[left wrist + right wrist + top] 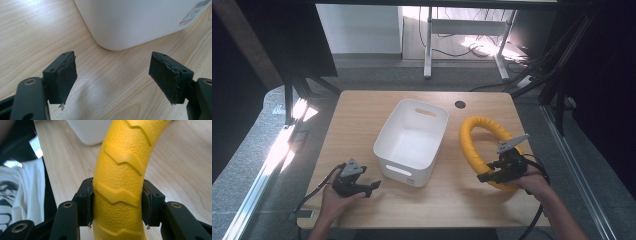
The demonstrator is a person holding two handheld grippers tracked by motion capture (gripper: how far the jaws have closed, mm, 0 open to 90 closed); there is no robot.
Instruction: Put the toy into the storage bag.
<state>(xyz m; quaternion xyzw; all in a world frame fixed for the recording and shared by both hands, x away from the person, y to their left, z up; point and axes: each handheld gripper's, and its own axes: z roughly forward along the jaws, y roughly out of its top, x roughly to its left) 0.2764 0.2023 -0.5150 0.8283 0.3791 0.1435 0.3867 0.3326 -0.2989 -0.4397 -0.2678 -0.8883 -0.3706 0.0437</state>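
Gripping: right gripper [117, 205] jaws clamped on yellow ring [472, 145]
Resting: left gripper [113, 80] jaws apart, empty, near white bin [387, 135]
Surface: wooden table [452, 200]

ring [120, 170]: yellow, rubbery-looking, matt, pebbled skin with raised smooth zigzag ridges
bin [412, 140]: white plastic, smooth, faint sheen, printed paper label on one wall
worktop [362, 115]: pale wood grain, smooth, satin
tongs [113, 80]: black matt plastic, metal rivets; pads [66, 80] dark rubber, worn, frayed edges
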